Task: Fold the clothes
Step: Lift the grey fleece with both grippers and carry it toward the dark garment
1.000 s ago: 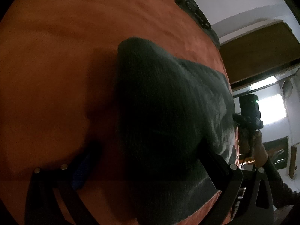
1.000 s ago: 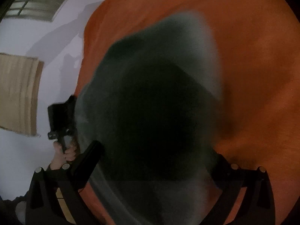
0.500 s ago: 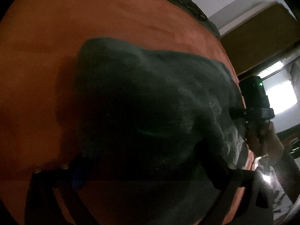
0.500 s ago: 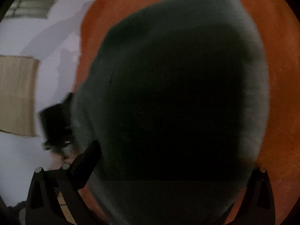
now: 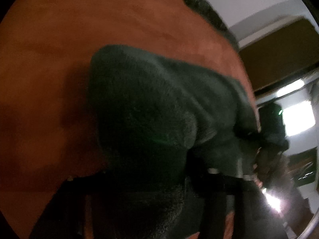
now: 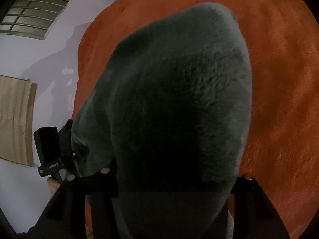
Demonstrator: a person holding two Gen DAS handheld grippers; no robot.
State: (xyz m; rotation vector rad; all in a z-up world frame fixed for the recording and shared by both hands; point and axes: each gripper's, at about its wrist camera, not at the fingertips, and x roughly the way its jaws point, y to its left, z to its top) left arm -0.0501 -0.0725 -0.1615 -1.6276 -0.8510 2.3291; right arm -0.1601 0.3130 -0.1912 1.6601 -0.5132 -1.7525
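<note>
One dark grey-green fleece garment, bulky, seen from both wrists. One orange-covered surface under it. One more dark heap of cloth at the far edge. Two grippers: the left gripper in the right wrist view, the right gripper in the left wrist view. One barred window. One bright window.
</note>
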